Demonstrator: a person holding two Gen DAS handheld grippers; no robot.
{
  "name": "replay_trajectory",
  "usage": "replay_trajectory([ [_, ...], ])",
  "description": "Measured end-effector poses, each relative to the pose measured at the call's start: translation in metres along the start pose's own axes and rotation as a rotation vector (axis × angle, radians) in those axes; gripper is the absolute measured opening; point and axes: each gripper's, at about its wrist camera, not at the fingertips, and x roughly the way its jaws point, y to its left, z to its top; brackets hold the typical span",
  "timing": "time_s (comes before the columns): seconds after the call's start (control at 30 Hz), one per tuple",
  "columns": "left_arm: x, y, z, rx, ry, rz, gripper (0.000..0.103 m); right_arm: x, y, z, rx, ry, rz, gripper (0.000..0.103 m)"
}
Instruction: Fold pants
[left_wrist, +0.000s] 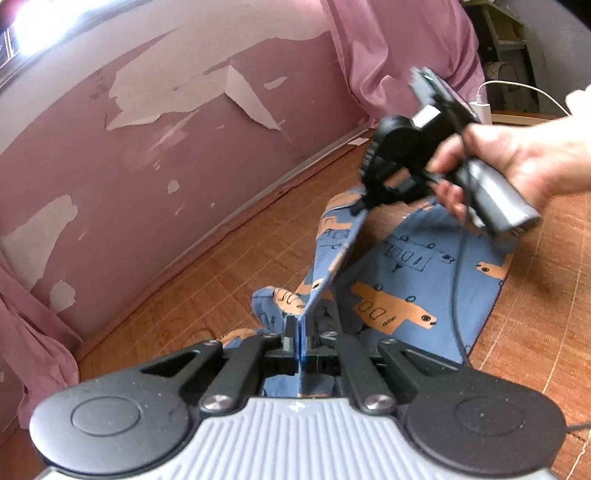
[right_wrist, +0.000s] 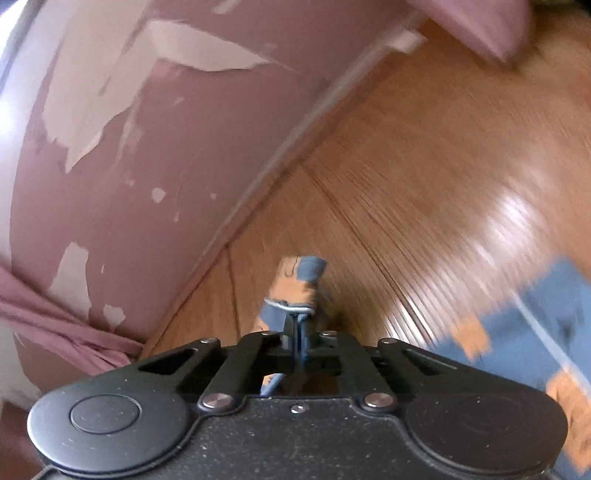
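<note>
Soft blue-and-orange pants (left_wrist: 413, 291), light, limp | left gripper (left_wrist: 297, 332) and right gripper (right_wrist: 297, 326) jaws clamped on fabric edge | best held at hem corners

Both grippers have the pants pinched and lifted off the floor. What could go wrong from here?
1. The left gripper and right gripper each pinch only a thin edge of the pants; a tug might pull the cloth free.
2. The cable hanging from the right gripper drapes over the pants and could snag the fold.
3. The right wrist view is blurred, so placement may be imprecise.
</note>
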Motion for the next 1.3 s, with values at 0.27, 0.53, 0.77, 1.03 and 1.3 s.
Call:
replay_trajectory([
  [0.27, -0.003, -0.012, 0.010, 0.035, -0.066, -0.038, 0.001, -0.091, 0.064, 0.020, -0.518, -0.194, 0.005, 0.000],
  [0.53, -0.003, -0.053, -0.009, 0.220, -0.035, -0.165, 0.001, -0.136, -0.030, -0.060, -0.375, -0.147, -0.324, 0.000],
  [0.77, 0.000, -0.073, -0.018, 0.264, -0.025, -0.166, 0.001, -0.144, -0.010, -0.065, -0.521, -0.263, -0.323, 0.000],
  [1.03, 0.006, -0.071, -0.020, 0.268, 0.013, -0.200, 0.001, -0.162, -0.007, -0.105, -0.569, -0.217, -0.480, 0.000],
  [1.3, 0.010, -0.079, -0.032, 0.327, 0.051, -0.271, 0.002, -0.145, -0.022, -0.108, -0.479, -0.111, -0.545, 0.010],
])
